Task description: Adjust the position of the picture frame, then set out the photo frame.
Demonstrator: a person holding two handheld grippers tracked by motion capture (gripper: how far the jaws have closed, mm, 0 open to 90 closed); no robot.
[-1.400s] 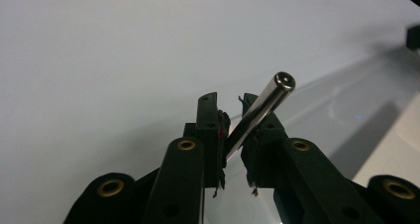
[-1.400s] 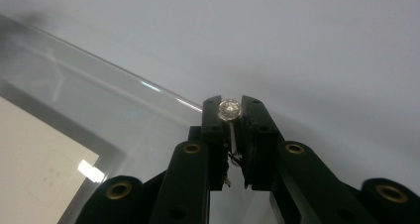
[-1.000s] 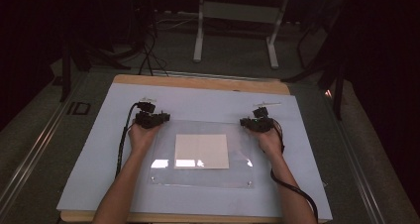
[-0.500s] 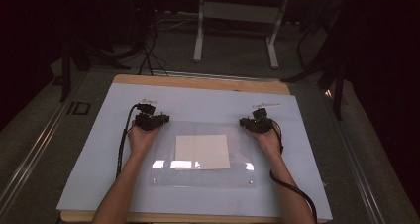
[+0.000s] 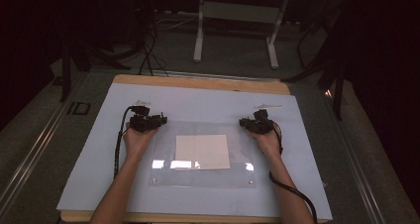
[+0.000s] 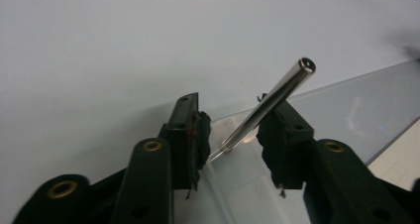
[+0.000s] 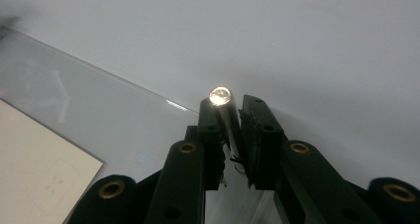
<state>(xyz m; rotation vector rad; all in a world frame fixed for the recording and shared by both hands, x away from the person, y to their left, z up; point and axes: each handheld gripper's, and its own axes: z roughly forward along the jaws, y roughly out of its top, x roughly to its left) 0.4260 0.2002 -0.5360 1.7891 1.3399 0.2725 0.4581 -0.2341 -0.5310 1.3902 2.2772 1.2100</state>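
A clear acrylic plate [image 5: 203,177] lies on the pale sheet, with a cream paper [image 5: 202,151] under its middle. My left gripper [image 5: 148,120] is at the plate's far left corner. Its jaws have just been opening. In the left gripper view it [image 6: 237,107] stands open, and a thin metal rod [image 6: 280,85] leans between the jaws against the right pad, its tip down on the plate [image 6: 356,105]. My right gripper [image 5: 256,122] is at the far right corner. In the right gripper view it [image 7: 232,105] is shut on a second metal rod [image 7: 220,96], seen end-on.
A pale blue sheet [image 5: 99,159] covers the wooden table [image 5: 198,83]. Two small pale bits lie on the sheet beyond the grippers [image 5: 141,103] [image 5: 267,106]. Each gripper trails a black cable [image 5: 118,149]. Beyond the table are dark floor and a grey stand [image 5: 200,30].
The left gripper's jaws look a little wider apart than before. Both hands stay at the plate's far corners.
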